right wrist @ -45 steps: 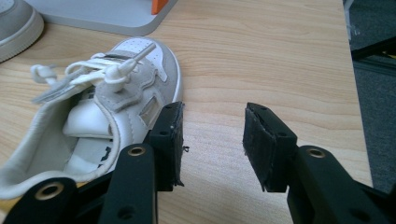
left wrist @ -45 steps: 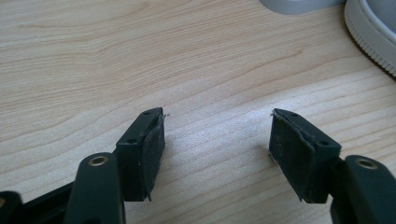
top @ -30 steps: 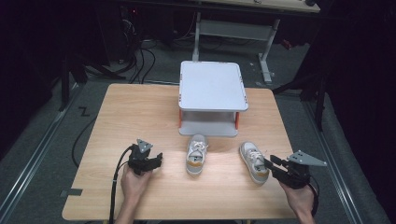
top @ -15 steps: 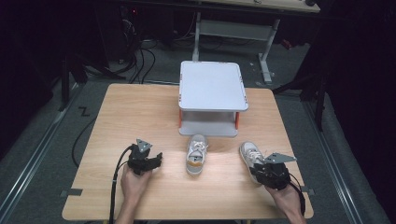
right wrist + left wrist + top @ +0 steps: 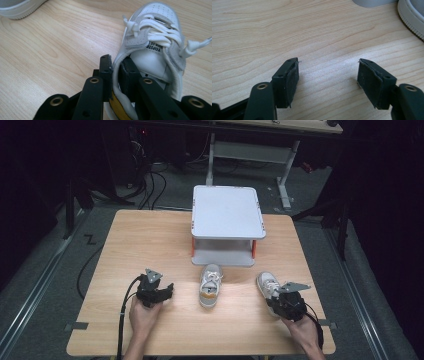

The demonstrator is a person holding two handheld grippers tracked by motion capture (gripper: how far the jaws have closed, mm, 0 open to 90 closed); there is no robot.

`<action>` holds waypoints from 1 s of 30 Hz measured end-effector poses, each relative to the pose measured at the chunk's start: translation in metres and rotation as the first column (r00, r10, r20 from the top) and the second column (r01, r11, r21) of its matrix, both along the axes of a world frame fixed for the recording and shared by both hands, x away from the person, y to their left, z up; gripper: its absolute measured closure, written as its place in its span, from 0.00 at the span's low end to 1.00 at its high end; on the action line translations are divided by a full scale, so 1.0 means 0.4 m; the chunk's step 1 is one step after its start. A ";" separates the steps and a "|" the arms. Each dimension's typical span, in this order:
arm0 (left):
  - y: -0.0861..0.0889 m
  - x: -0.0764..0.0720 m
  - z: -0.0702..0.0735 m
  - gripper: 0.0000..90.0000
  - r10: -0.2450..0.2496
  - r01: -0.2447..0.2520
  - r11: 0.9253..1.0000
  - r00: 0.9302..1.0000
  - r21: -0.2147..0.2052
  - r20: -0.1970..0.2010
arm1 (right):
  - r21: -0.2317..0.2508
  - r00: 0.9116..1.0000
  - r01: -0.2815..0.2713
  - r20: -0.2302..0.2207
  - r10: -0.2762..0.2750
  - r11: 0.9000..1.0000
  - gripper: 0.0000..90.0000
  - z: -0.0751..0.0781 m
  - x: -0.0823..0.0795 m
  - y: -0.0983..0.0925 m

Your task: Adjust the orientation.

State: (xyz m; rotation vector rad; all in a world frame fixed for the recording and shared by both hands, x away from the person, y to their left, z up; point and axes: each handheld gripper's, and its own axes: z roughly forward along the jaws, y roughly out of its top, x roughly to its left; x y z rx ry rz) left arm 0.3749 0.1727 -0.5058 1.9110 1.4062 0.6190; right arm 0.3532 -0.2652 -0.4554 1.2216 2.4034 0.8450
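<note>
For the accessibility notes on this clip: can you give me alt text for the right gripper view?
The right gripper pinches the side wall of a white and grey sneaker at its opening, one jaw outside, one inside. The laced shoe lies on a light wooden table.

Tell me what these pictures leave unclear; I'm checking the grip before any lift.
- Right shoe: heel cut off by bottom edge, right gripper view; fingers cover the clamped collar.
- Tongue label: partly under laces.
- Shelf: lower level shadowed, high view.
</note>
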 end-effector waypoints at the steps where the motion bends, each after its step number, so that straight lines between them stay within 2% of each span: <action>1: 0.000 0.000 0.000 0.38 0.000 0.000 1.000 1.000 0.000 0.000 | 0.004 1.000 0.004 0.003 -0.004 1.000 0.91 0.000 -0.001 -0.001; 7: -0.002 0.000 -0.001 0.38 0.004 -0.004 1.000 1.000 -0.001 0.003 | 0.068 1.000 0.015 0.016 -0.016 0.998 0.91 0.014 -0.003 -0.009; 14: -0.002 0.000 0.000 0.38 0.005 -0.005 1.000 1.000 0.000 0.002 | 0.079 0.999 -0.011 0.032 0.009 0.997 0.91 0.038 -0.011 0.005; 21: -0.002 0.000 0.000 0.38 0.002 -0.002 1.000 1.000 0.004 0.000 | 0.081 0.997 -0.055 0.051 0.051 0.995 0.91 0.058 -0.009 0.054; 30: -0.002 0.000 -0.001 0.37 0.003 -0.003 1.000 1.000 -0.004 0.002 | 0.081 0.995 -0.100 0.033 0.098 0.992 0.91 0.052 0.025 0.137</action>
